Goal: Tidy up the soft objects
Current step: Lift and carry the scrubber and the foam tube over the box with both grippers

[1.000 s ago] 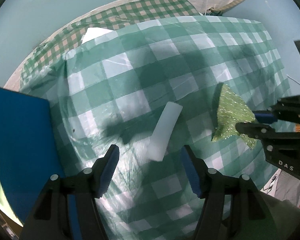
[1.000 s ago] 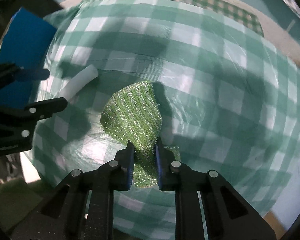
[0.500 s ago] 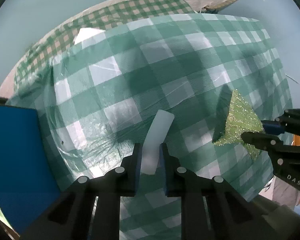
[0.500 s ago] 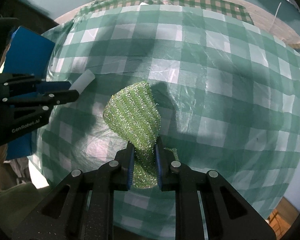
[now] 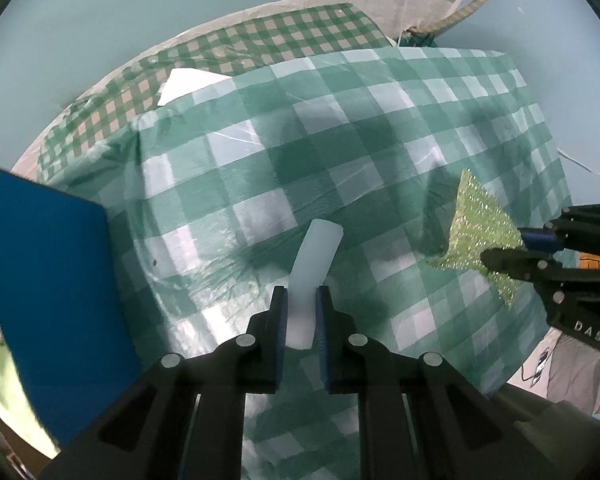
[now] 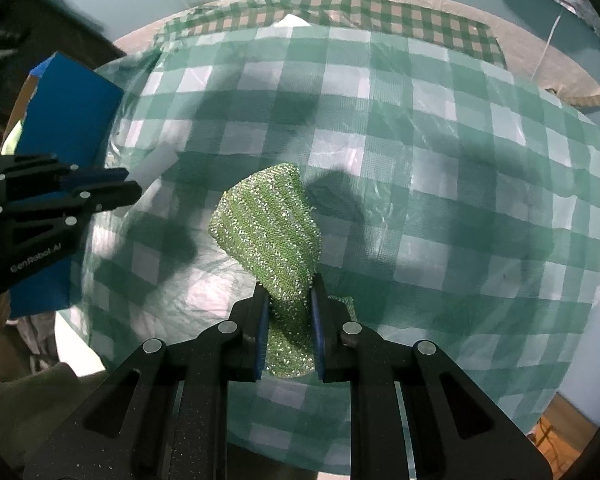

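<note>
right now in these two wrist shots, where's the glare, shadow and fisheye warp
Left wrist view: the checked plastic cloth shines white beside the left gripper, a dark shadow lies under the white foam strip, and the edges bow.
Right wrist view: soft shadows fall behind the green glitter cloth; the cloth's grid bulges and the corners go black.

The right gripper (image 6: 287, 300) is pinching a sparkly green scouring cloth (image 6: 270, 224) between its blue-padded fingers (image 6: 260, 320), and the cloth is fanning out above the jaws over a green-and-white checked tablecloth (image 6: 440, 152). At the left edge, the left gripper (image 6: 134, 188) is clamping one end of a white foam strip (image 6: 156, 164). Behind it a blue box (image 6: 68, 108) is sitting at the table's left side. A smaller-checked cloth (image 6: 380, 12) is lying along the far edge.
</note>
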`<action>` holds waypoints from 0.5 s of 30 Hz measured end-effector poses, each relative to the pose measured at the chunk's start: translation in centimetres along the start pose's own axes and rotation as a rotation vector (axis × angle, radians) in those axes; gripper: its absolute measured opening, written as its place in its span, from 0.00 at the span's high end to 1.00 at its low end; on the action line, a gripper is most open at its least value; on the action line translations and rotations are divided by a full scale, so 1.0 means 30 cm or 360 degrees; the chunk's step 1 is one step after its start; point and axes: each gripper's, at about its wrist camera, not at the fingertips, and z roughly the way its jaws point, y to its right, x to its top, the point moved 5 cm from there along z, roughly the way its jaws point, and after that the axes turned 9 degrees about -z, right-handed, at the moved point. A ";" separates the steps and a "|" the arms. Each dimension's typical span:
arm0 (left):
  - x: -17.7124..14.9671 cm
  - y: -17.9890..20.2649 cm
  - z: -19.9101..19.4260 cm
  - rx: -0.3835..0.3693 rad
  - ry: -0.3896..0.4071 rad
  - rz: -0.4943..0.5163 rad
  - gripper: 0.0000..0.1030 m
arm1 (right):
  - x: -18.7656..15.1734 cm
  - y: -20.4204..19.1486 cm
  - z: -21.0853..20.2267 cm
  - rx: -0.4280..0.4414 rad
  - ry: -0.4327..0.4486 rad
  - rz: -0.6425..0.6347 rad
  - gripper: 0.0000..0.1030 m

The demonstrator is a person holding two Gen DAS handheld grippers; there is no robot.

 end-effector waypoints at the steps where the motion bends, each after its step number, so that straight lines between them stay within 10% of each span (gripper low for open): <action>1: -0.005 -0.003 -0.007 -0.0001 0.0005 -0.0005 0.87 | 0.001 -0.004 -0.005 0.0000 0.0005 -0.0001 0.85; 15: -0.078 -0.053 -0.170 -0.0005 0.0138 -0.0046 0.87 | 0.036 -0.040 -0.139 -0.0010 0.0099 0.0000 0.85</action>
